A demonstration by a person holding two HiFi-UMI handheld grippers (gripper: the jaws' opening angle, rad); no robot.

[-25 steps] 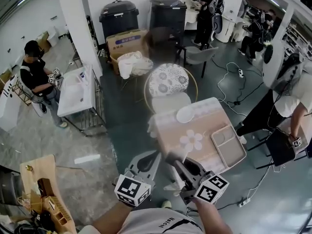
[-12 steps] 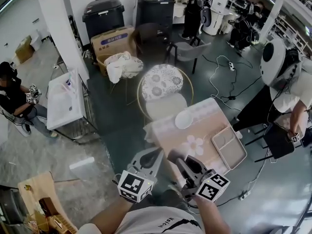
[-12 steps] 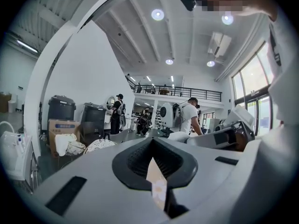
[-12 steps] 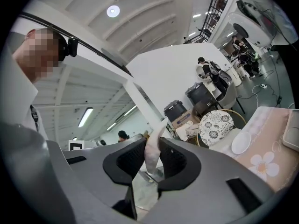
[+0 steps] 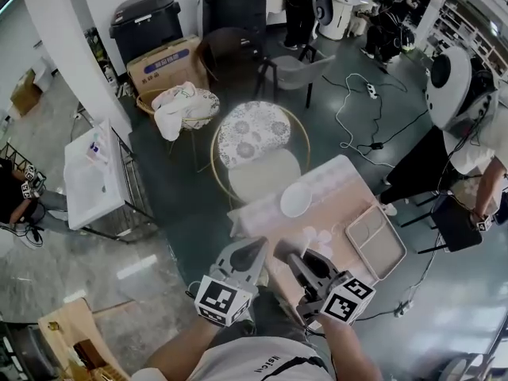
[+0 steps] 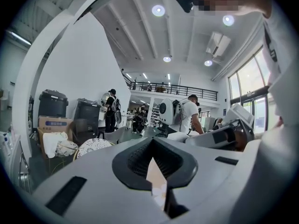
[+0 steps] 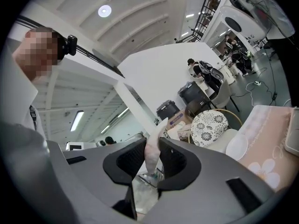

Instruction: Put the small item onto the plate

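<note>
**Head view.** Both grippers are showing at the bottom of the frame, marker cubes nearest the camera. The left gripper (image 5: 255, 248) is pointing at the near corner of the table (image 5: 337, 182), with its jaw tips converging to a point. The right gripper (image 5: 287, 259) is hovering over the table's near edge, just beside the left one. The plate (image 5: 295, 199), white and round, is lying on the pink cloth toward the table's far side. The tray (image 5: 377, 244) is sitting on the right part of the table, apart from the plate. A chair with a patterned cushion (image 5: 254, 132) is standing beyond the table. The small item cannot be made out from here.

**Left gripper view.** The left gripper (image 6: 152, 143) is showing its jaws closed tip to tip. Nothing is sitting between them. Only a sliver of pink cloth is showing through the gap below the tips.

**Right gripper view.** The right gripper (image 7: 153, 140) is clamping the small item (image 7: 158, 129), a thin, pale pinkish piece. Both pads are pressing on it, and its upper end is sticking out past the jaw tips. The plate (image 7: 237, 148) is lying ahead and to the right on the cloth, well apart from the item. The cushion (image 7: 209, 127) is showing behind the plate.
</note>
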